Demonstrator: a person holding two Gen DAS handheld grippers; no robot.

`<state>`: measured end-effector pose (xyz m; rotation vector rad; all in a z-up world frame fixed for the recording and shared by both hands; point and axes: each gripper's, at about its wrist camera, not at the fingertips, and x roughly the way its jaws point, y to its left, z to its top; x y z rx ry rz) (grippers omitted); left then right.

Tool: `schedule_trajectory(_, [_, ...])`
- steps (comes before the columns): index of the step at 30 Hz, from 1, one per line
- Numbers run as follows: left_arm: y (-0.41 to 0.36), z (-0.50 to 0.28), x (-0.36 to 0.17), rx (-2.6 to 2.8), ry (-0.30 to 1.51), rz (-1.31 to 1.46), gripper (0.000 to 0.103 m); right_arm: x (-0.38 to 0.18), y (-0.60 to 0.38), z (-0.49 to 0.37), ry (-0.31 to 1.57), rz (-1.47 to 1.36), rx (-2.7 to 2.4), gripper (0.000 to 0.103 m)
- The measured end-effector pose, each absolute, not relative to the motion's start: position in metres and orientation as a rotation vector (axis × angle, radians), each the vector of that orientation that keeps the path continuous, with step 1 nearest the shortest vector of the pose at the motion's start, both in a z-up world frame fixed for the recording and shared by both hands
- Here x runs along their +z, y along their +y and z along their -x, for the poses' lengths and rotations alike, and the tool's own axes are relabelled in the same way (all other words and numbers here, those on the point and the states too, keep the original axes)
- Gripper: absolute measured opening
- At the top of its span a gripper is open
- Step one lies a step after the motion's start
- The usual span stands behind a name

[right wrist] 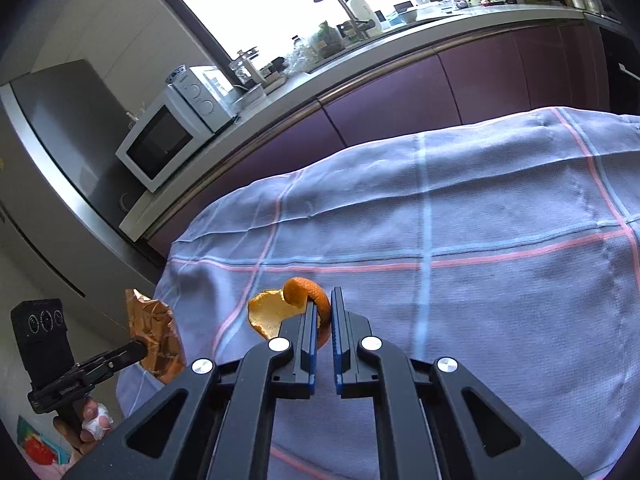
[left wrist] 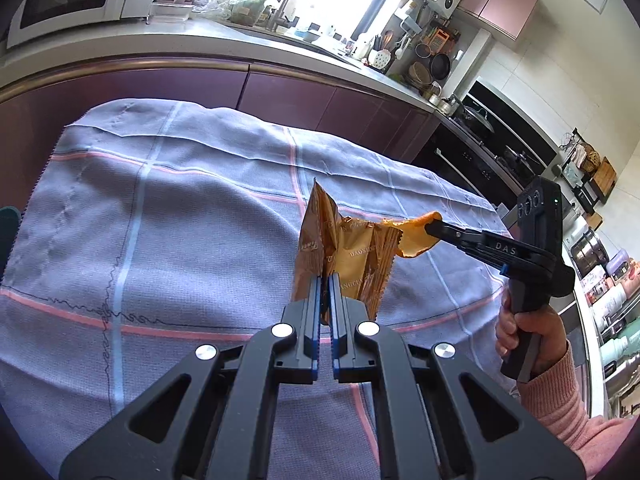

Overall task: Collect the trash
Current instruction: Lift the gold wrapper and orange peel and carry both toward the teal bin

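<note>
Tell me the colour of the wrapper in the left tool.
Shiny golden-brown wrapper with pale lettering, clearest in the left wrist view.

Two black hand-held tools, one pink sleeve

The left tool [left wrist: 325,280] and right tool [right wrist: 324,300] share black angular linkage arms with triangular cut-outs, round silver screws and blue-edged fingers [left wrist: 314,300]; the right one carries white "DAS" lettering, a pistol handle, a blue clip and a boxy camera block with a green light, and the hand [left wrist: 532,336] wears a ribbed pink sleeve [left wrist: 560,392]

A table draped in a lilac checked cloth [left wrist: 192,216], pink and blue lines crossing it.
</note>
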<state>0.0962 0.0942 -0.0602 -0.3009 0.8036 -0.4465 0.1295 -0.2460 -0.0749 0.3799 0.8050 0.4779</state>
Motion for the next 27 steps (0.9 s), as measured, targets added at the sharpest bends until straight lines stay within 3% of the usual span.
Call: schedule_trajectory(27, [0.186, -0.044, -0.042, -0.305, 0.720, 0.314, 0.004, -0.047, -0.143, -0.089, 0.771, -0.317, 0.684, 0.005])
